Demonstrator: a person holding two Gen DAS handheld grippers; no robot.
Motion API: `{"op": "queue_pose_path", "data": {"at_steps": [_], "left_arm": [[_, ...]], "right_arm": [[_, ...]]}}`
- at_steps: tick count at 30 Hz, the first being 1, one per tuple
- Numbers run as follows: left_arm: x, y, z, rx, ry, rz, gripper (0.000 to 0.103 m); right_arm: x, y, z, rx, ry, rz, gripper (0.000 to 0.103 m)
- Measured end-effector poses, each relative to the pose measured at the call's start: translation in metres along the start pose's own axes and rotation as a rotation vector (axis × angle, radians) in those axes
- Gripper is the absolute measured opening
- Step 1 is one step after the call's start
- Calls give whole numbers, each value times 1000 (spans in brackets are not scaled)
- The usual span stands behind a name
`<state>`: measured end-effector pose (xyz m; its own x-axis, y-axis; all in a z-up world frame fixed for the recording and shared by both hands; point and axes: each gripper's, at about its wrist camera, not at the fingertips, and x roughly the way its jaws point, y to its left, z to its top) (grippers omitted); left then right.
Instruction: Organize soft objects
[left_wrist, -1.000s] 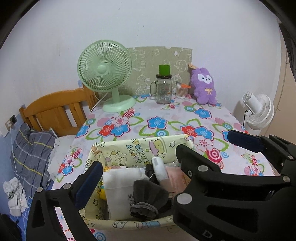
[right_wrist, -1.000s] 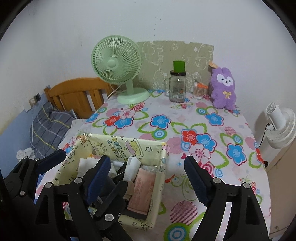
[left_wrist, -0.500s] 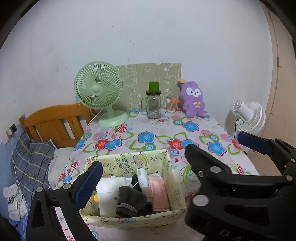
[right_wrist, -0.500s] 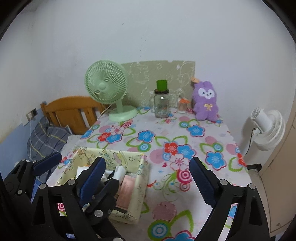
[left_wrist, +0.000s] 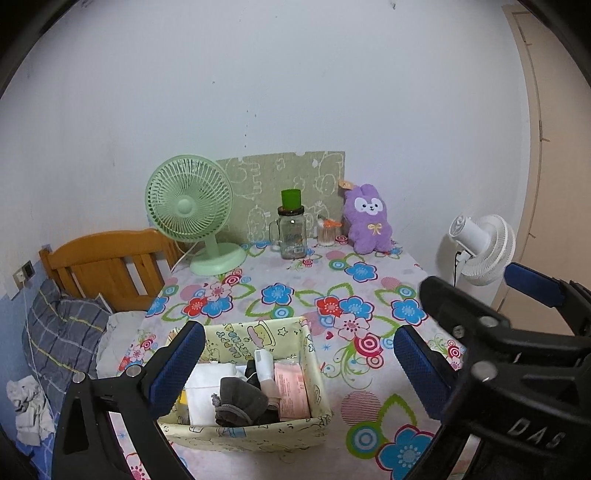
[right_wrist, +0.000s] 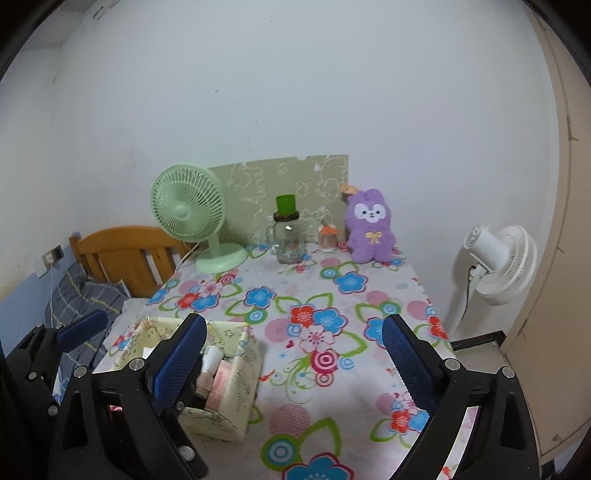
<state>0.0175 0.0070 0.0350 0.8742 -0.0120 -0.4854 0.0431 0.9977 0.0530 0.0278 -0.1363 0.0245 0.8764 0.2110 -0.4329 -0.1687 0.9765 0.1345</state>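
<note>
Both hand-held grippers hang empty over the near edge of the bench, the left hand-held gripper (left_wrist: 295, 360) spread wide and the right hand-held gripper (right_wrist: 293, 354) wide too, its jaws having just been opening with nothing between them. A fabric basket (left_wrist: 314, 373) packed with a grey sock bundle (left_wrist: 238, 400) and white cloths sits just ahead of and below the left one, off to the right one's left. Across the bench, well ahead, a purple plush (right_wrist: 369, 225) stands upright against the wall, slightly to the right, so the right hand looks nearer if it goes next.
</note>
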Motion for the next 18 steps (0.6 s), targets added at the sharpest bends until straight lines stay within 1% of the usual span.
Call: {"op": "queue_pose_path", "data": {"at_steps": [9,14,18], "left_arm": [[-19,-2,0,-28,-25,6,103],[-30,-2,-3,-31,-43,7,103],[-34,0,-6,-44,-47,13,103]], "right_arm": [[-31,-25,-4,36,-47,-57,98],[-45,-31,-8,46,-70,-85,99],[-49,-33,-12,51,-73,-90,100]]}}
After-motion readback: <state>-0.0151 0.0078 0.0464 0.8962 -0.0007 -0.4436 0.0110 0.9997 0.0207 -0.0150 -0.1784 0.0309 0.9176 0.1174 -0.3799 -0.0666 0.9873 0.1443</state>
